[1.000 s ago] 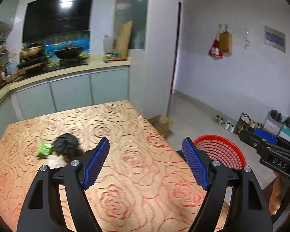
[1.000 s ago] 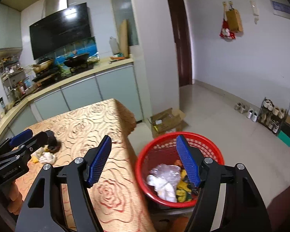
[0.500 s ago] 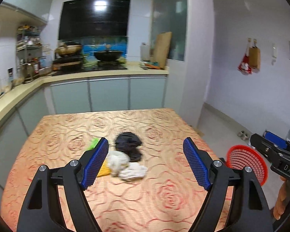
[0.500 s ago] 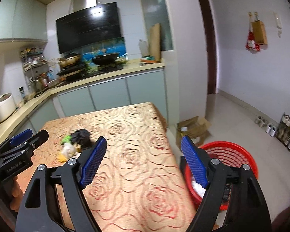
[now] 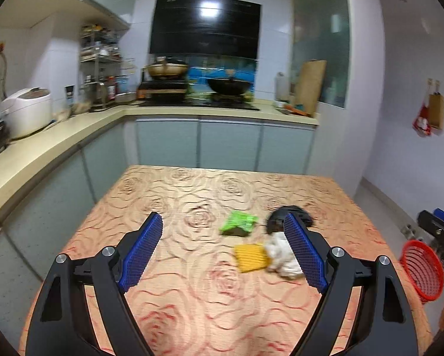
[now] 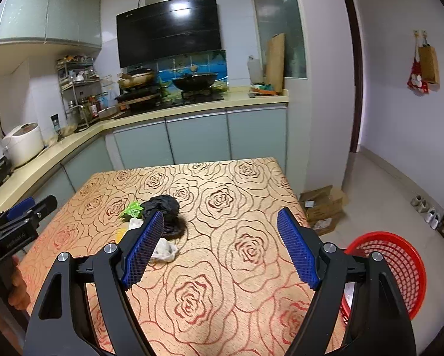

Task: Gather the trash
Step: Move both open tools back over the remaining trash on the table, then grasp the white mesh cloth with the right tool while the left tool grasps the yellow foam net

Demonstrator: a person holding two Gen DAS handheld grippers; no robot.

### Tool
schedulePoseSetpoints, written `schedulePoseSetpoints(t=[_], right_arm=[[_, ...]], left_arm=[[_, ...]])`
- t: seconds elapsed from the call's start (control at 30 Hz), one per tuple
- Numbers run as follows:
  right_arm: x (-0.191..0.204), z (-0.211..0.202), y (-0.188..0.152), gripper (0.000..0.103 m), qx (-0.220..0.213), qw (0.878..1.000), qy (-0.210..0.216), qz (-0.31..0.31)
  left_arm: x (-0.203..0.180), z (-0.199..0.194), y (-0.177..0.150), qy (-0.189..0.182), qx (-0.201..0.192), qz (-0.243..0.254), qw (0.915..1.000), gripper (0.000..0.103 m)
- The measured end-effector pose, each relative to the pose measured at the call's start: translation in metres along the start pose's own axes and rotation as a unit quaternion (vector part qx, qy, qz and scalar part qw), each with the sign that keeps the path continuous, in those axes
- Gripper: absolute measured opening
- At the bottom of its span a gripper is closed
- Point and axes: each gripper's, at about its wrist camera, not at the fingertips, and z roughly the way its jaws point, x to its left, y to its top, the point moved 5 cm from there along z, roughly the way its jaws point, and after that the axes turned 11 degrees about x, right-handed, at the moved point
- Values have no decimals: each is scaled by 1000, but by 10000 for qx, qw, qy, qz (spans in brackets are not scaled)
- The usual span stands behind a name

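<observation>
A small pile of trash lies mid-table: a black bag (image 5: 293, 212) (image 6: 162, 204), a green wrapper (image 5: 238, 222) (image 6: 131, 209), a yellow piece (image 5: 250, 257) (image 6: 119, 233) and a white crumpled tissue (image 5: 281, 256) (image 6: 162, 249). My left gripper (image 5: 222, 218) hovers above the table short of the pile, its jaws opening with nothing between them. My right gripper (image 6: 220, 213) is open and empty, and its left finger hides part of the pile. The red mesh basket (image 5: 420, 270) (image 6: 385, 255) stands on the floor off the table's right side.
The table (image 6: 236, 178) has a rose-patterned orange cloth. A cardboard box (image 6: 322, 207) and shoes (image 6: 426, 207) sit on the floor to the right. Kitchen counters (image 5: 44, 145) run behind and left of the table.
Both views have swung left, away from the red basket and onto the table. The trash pile has shifted rightward in both views. Both pairs of jaws stand slightly wider.
</observation>
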Motion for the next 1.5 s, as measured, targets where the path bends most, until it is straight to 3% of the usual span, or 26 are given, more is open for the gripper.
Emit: schedulePoseSetpoints(t=[0.23,0.6,0.97,1.27,1.5], right_arm=[[14,19,2,77,126,9998,108,-125],[38,55,4,77,371,9982,247,-397],[85,105,-2,77,725,9930,476,-804],[113,141,-7,76,997,9883,508,-1037],[121,165,-16,60,1350,9832,527,-1109]], left_arm=[[29,16,-1,107,124,-188,9997,81],[29,55,-9,41,437,-174,9989,81],[43,66,-6,274,330,-256,9988,81],[45,69,-8,219,344,-295,9987,81],[49,73,-9,116,377,-388,9985,81]])
